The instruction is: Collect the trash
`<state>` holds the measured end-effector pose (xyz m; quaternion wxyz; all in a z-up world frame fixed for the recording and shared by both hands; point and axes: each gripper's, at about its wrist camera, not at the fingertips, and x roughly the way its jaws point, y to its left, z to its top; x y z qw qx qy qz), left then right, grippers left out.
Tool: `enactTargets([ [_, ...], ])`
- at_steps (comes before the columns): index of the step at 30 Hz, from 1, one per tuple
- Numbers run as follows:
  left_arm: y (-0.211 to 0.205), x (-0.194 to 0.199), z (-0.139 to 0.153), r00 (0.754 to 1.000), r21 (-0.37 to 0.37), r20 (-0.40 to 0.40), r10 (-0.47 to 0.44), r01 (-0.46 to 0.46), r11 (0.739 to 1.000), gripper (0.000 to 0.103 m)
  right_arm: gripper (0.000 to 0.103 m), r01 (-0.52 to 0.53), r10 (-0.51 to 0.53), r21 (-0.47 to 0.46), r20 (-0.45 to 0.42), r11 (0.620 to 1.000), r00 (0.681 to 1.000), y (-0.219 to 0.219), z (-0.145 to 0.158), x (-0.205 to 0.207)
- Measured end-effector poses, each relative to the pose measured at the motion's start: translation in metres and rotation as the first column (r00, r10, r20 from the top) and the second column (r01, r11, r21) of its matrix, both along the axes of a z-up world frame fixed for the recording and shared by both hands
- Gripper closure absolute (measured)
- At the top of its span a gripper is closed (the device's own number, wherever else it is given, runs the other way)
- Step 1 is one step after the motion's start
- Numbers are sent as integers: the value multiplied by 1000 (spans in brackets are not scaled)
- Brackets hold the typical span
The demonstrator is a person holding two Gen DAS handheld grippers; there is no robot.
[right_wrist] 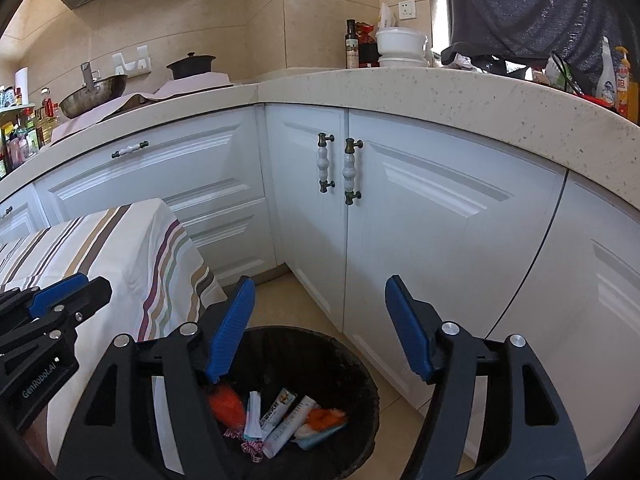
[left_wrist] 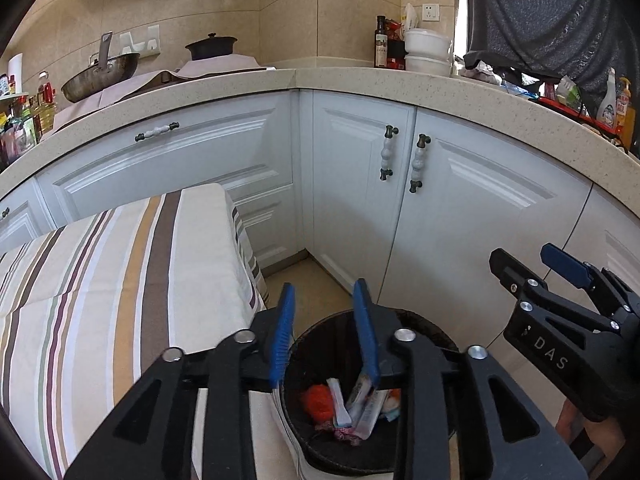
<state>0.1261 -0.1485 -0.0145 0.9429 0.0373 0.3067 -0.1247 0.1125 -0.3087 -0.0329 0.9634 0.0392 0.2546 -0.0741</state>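
both hand-held black plastic grippers, left [left_wrist: 326, 328] and right [right_wrist: 320, 328], had ribbed blue finger pads [right_wrist: 232, 330], silver pivot screws [left_wrist: 405, 335] and triangular cut-outs; white lettering marked their sides.

A home kitchen: a wok [left_wrist: 100, 76] and pot [left_wrist: 211, 46] are sitting on the far table [left_wrist: 360, 78] over white cabinets [left_wrist: 352, 200].

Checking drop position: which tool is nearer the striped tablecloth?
Left. The left tool hangs open beside the tablecloth edge, over the trash bin; the right tool, also open, is farther out, toward the cabinets.
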Motion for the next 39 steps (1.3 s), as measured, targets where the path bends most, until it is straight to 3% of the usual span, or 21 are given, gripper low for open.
enactTargets([
  [8,2,-2,4,1000,-11,19,11,-11,1000,57,37,12,-12,-3,11,1000,1000,-1,6,-6],
  [19,10,-16,18,996,-10,82,19,-19,1000,31,26,34,-33,-12,43,999,999,4,22,-26],
  [39,71,-90,51,985,-10,173,20,-18,1000,19,17,36,-34,-29,84,999,996,52,54,-112],
])
